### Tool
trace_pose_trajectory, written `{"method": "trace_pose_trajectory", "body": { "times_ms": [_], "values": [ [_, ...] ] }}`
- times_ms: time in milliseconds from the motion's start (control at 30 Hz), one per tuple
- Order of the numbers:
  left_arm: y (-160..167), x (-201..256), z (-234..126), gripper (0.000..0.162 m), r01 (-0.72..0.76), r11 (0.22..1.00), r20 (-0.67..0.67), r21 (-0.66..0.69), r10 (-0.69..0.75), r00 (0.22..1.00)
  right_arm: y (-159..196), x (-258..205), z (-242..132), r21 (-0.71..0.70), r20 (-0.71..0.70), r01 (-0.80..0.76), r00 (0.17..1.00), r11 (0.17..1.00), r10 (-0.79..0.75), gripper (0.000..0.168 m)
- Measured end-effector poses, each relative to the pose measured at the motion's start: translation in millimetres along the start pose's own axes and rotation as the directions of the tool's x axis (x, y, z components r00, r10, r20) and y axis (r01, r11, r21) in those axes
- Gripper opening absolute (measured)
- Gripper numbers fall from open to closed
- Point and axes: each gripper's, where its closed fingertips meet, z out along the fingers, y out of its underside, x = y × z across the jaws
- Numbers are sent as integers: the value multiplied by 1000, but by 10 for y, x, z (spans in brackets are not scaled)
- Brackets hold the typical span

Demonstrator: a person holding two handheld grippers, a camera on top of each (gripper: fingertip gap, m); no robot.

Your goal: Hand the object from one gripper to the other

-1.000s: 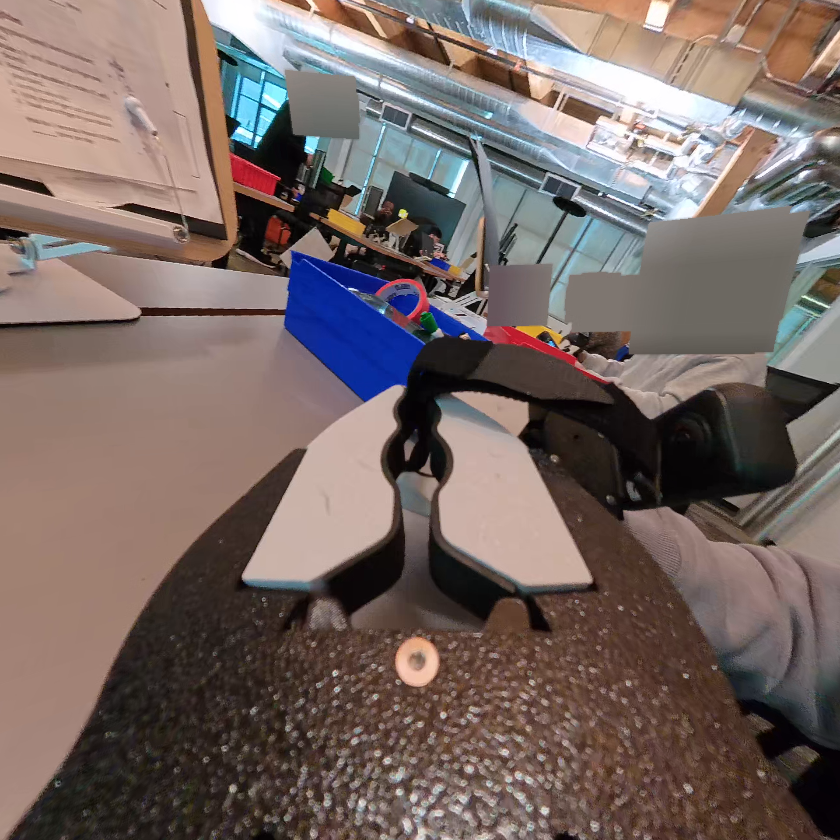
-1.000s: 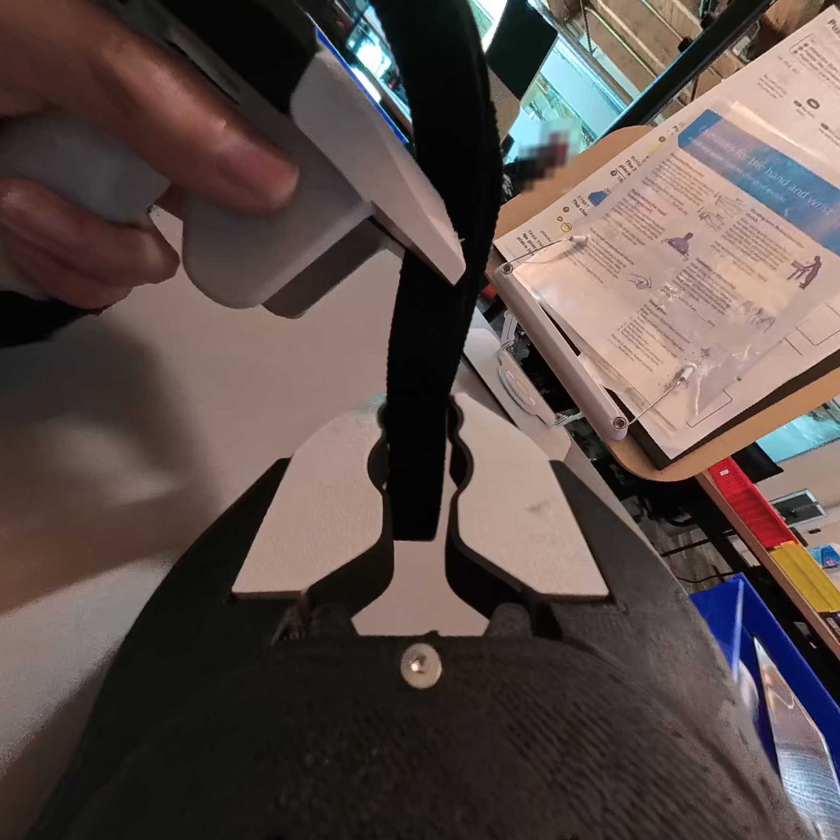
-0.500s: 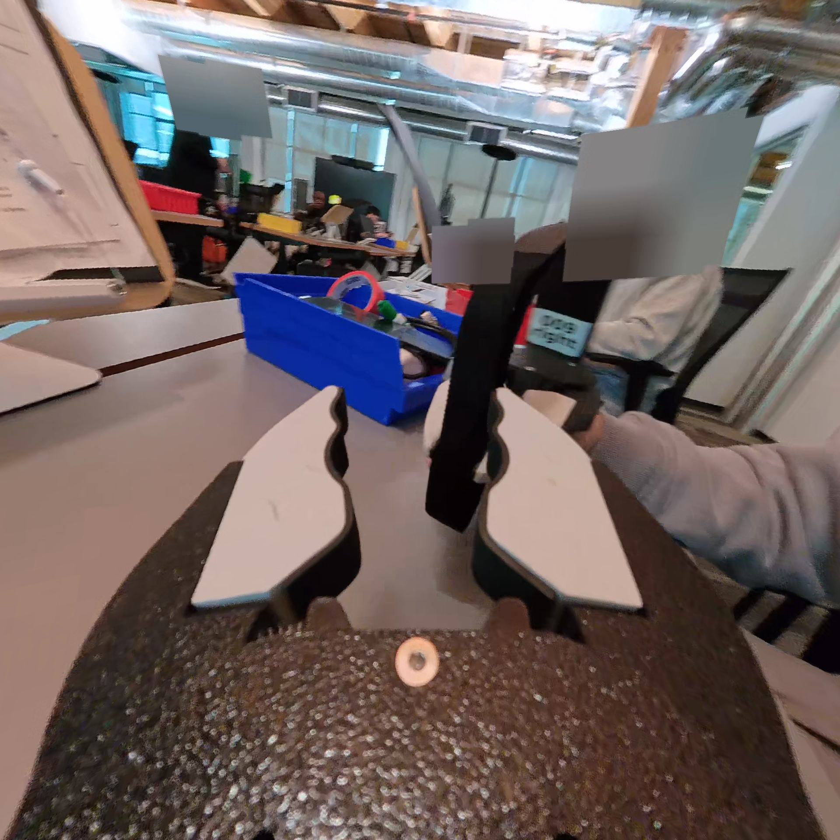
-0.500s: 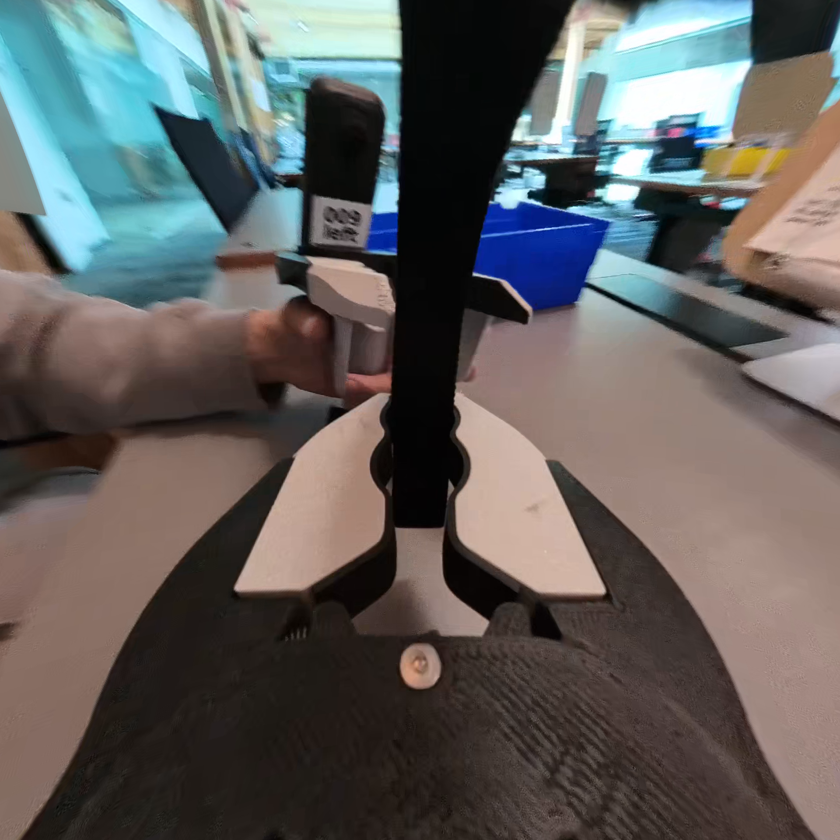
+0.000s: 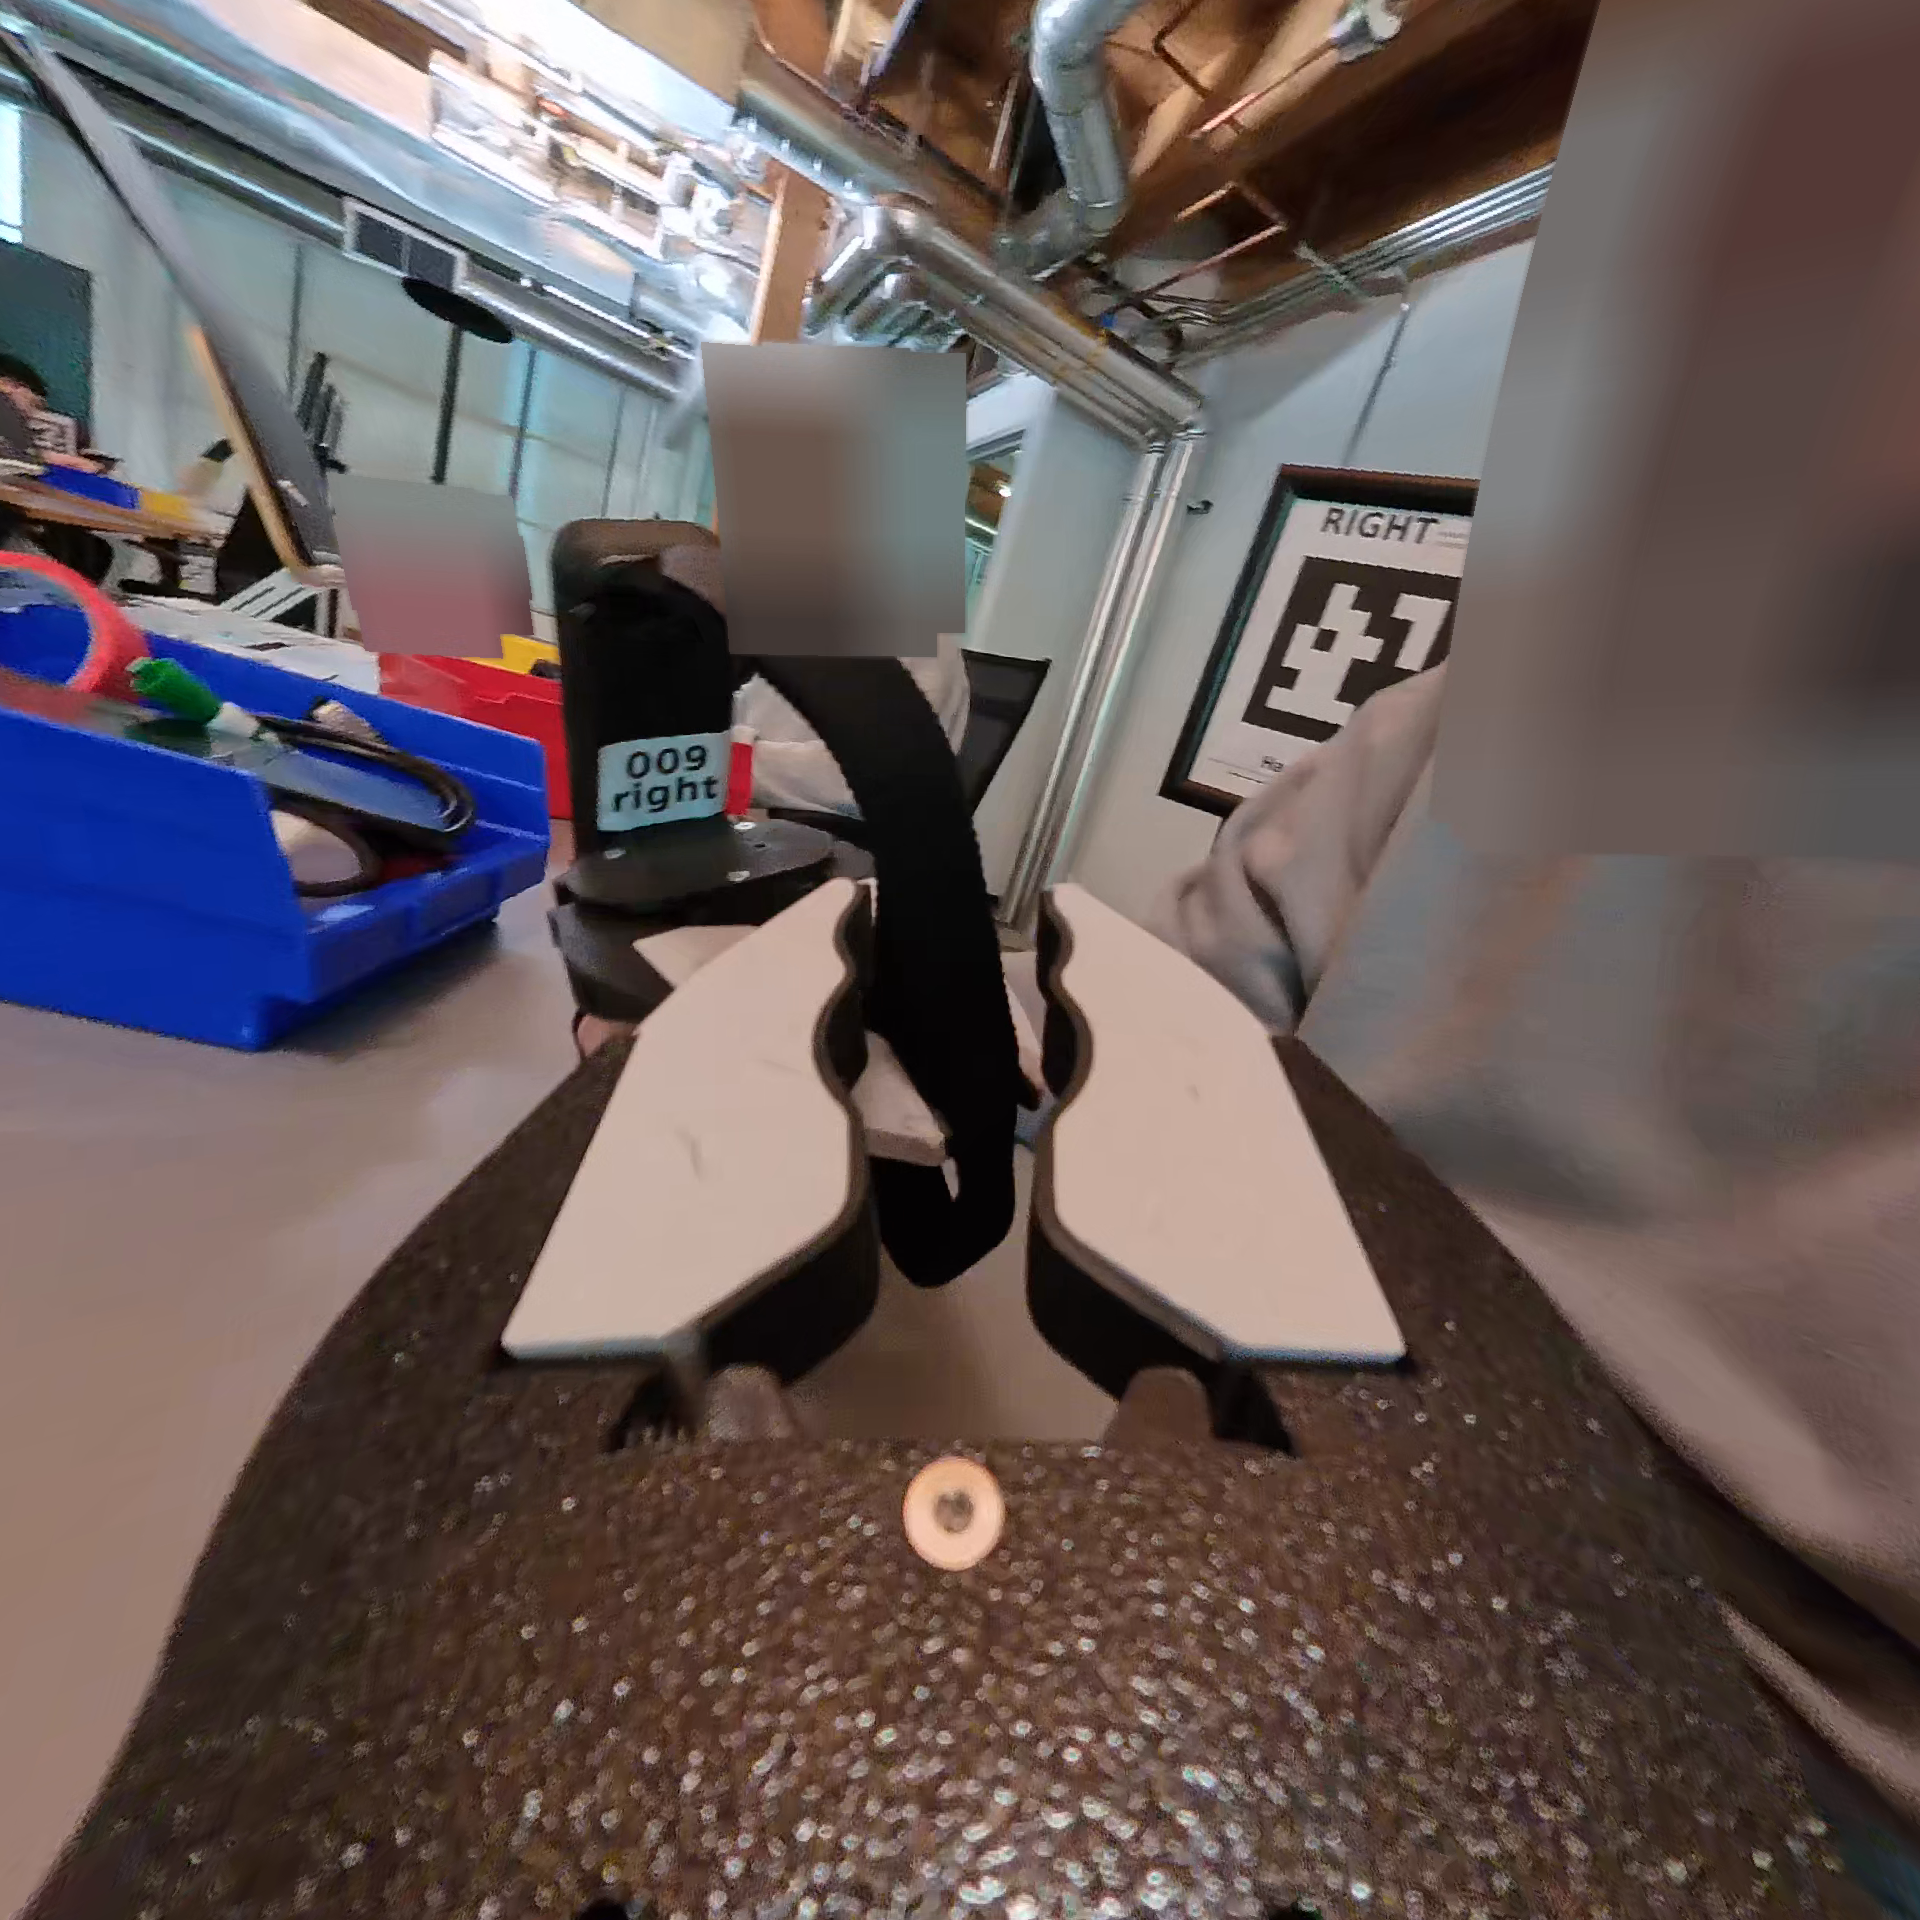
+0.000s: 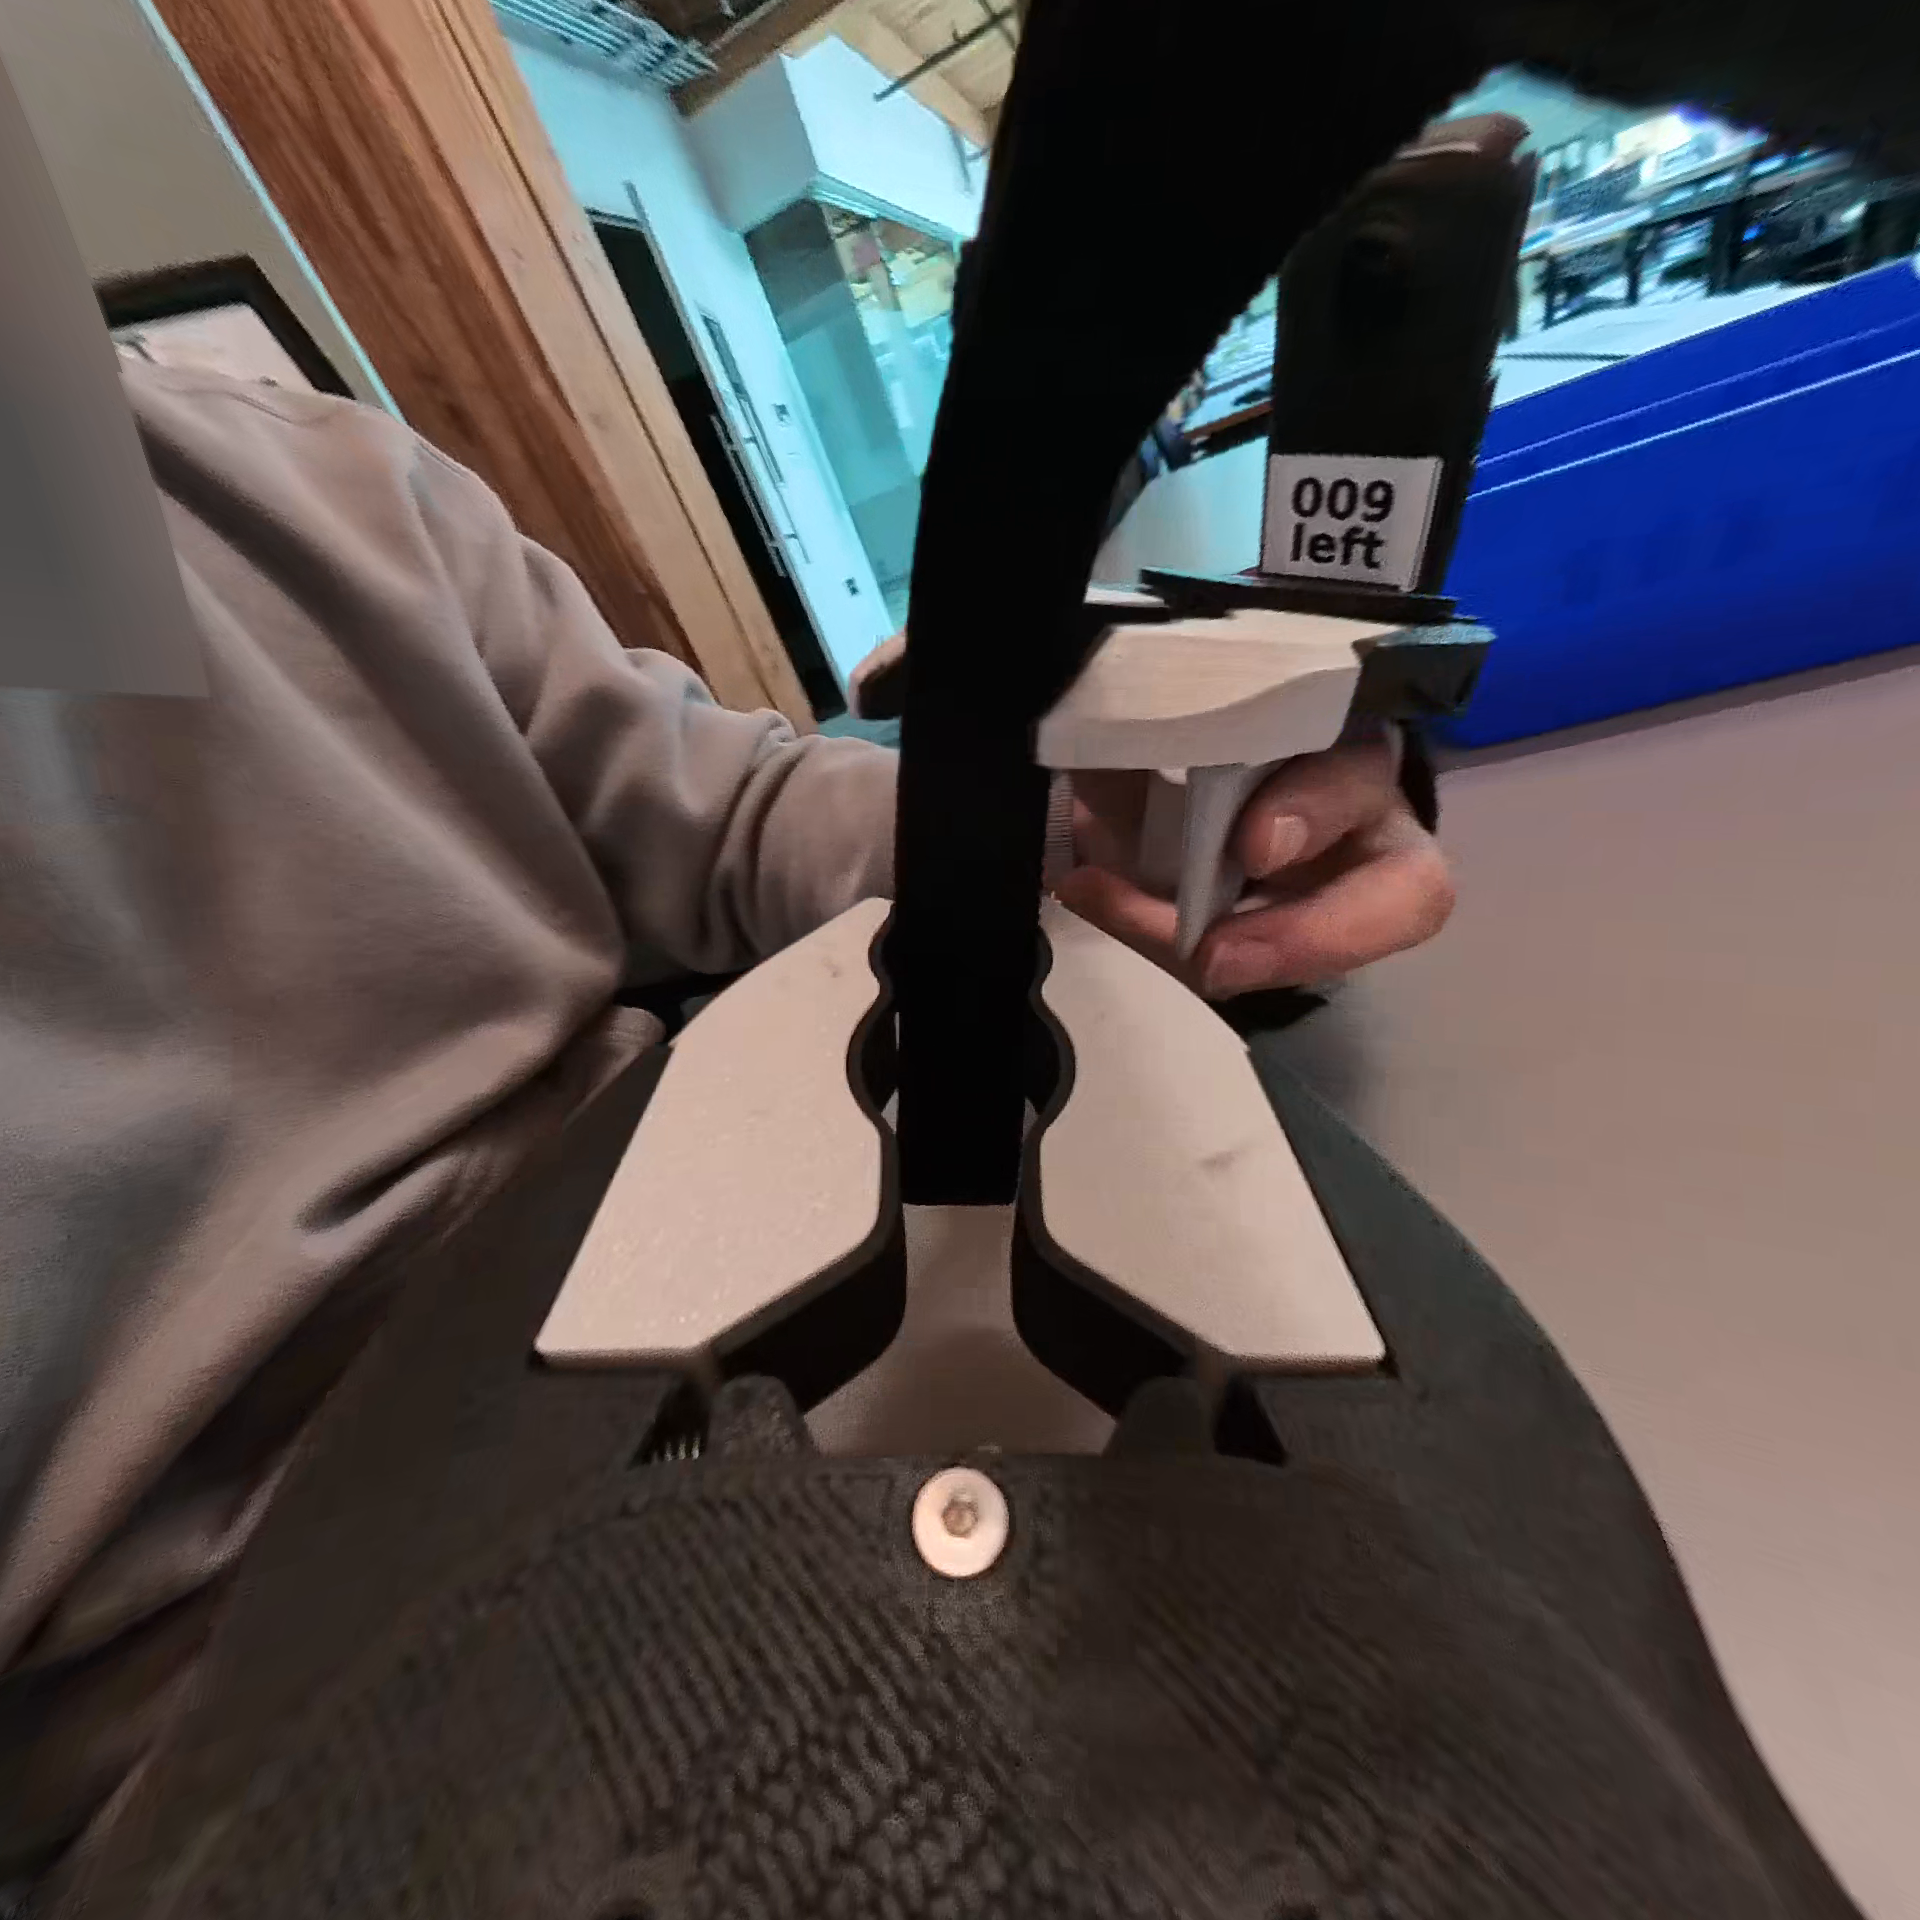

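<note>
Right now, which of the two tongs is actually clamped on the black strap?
The right tongs: their fingers press against both sides of the black strap. The left tongs stand open, the strap's end hanging loose between them.

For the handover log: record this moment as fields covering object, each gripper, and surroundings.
object: black strap, looped between the two grippers
right gripper: shut on one strap end
left gripper: open, the other strap end hanging between its fingers
table: grey, beneath both grippers
blue bin: on the table, holding assorted items
</note>
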Motion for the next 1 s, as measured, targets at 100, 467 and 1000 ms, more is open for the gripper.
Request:
{"method": "trace_pose_trajectory", "body": {
  "times_ms": [100,467,1000],
  "values": [
    [25,-28,9,19,-28,1000,18,-1,28,999,61,-1,24,-24,16,-22,1000,999,23,20],
    [-193,-805,-377,4,-200,979,644,25,137,753,-139,819,-402,-203,-639,373,650,905,-411,62],
    [-49,-501,-35,43,-170,983,419,-64,181,890,-733,762,-1079,-713,-644,543,-258,444,-720,5]
  ]
}}
